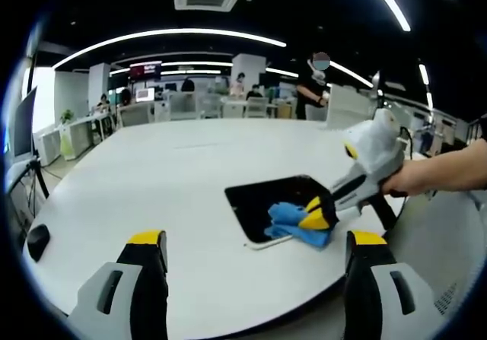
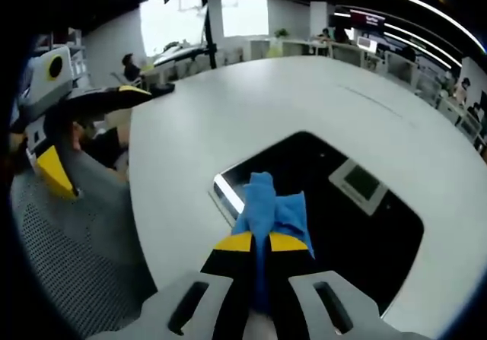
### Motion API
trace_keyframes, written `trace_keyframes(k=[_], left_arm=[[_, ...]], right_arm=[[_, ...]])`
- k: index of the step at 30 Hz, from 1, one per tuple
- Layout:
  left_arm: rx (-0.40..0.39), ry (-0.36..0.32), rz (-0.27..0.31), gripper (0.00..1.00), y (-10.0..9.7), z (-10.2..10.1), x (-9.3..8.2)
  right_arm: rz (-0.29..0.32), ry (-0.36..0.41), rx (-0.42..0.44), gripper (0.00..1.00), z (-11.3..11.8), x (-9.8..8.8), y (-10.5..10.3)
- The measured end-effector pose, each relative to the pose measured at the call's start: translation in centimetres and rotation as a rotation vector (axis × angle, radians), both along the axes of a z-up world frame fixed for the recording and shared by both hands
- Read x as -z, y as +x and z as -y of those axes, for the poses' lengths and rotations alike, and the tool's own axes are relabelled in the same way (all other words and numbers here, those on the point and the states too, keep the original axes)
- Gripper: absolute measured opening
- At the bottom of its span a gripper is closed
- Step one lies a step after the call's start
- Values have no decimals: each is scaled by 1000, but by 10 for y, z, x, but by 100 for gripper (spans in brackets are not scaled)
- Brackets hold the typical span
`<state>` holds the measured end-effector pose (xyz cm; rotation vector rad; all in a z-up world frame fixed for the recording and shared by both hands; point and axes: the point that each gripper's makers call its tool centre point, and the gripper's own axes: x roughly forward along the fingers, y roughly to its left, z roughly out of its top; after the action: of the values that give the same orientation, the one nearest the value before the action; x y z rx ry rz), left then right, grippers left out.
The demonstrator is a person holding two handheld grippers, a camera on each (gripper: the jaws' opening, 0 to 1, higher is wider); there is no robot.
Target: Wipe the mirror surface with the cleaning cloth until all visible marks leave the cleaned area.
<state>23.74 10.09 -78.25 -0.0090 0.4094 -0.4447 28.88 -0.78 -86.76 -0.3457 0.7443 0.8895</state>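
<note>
The right gripper (image 2: 259, 243) is clenched on a soft blue cleaning cloth (image 2: 270, 207), which is pressed onto the near edge of a dark rectangular mirror (image 2: 358, 233) lying flat on the white round table (image 2: 228, 104). The cloth is judged light and limp, best held bunched; the glass is judged fragile and slippery. The left gripper (image 1: 255, 256) is held released, apart above the table edge.

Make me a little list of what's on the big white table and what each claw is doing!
table: white table, round-edged
mirror: mirror lying flat on the table, looks dark
cloth: blue cloth resting on the mirror near its edge
right claw: right claw shut on the blue cloth, pressing it on the mirror
left claw: left claw open, holding nothing, off the mirror
</note>
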Motion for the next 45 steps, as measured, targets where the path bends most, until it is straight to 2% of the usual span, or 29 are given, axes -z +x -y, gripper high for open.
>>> trace_keyframes(k=[16,33,45], left_arm=[[0,4,-2,97,0,0,1],[5,4,-10,97,-1,1,2],[4,5,-8,97,0,0,2]], right_arm=[[-9,47,23,0,2,0,1],[-20,54,93,1,38,1,6],[-14,49,100,1,39,0,5]])
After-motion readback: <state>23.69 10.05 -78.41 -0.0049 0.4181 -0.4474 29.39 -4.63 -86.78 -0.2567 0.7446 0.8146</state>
